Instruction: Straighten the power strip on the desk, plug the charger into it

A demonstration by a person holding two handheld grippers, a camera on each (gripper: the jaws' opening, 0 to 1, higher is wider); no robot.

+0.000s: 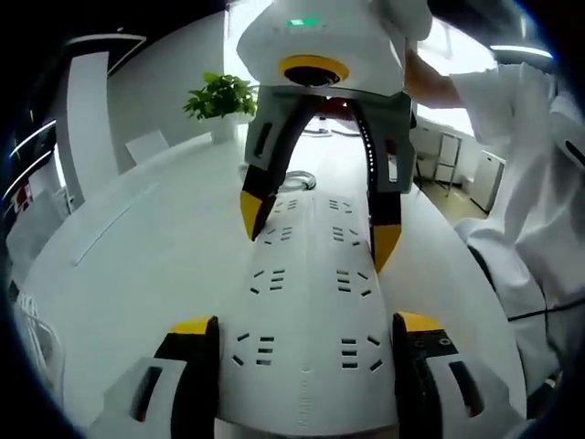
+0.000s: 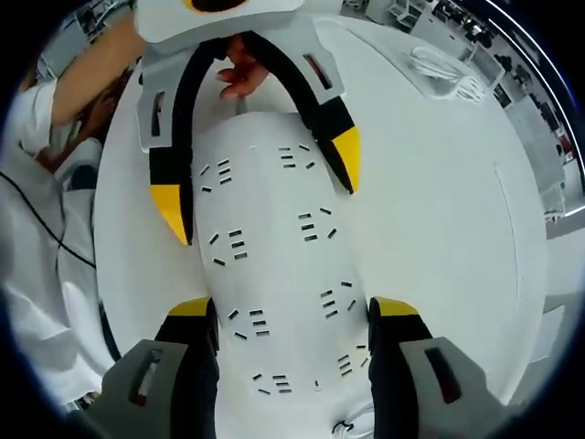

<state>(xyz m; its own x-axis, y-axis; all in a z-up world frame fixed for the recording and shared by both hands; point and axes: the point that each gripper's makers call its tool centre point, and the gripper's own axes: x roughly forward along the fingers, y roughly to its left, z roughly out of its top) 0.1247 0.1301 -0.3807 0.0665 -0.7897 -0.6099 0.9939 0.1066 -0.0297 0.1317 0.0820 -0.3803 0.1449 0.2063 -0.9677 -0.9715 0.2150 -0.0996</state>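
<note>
Between the left claw (image 1: 306,331) jaws sits one end of the white power strip (image 1: 311,274), its long axis running straight ahead to the right claw (image 2: 292,315), which straddles the opposite end. Both claws are spread wide, jaws flanking the strip's long sides — whether they press it I cannot tell. The strip lies flat on the white surface (image 1: 146,247), each claw facing the other along it. Beyond the right claw's far side stands a potted plant (image 1: 222,99); a coiled white cable (image 2: 448,73) lies well off to one side. Nothing blocks a squaring nudge, I judge.
</note>
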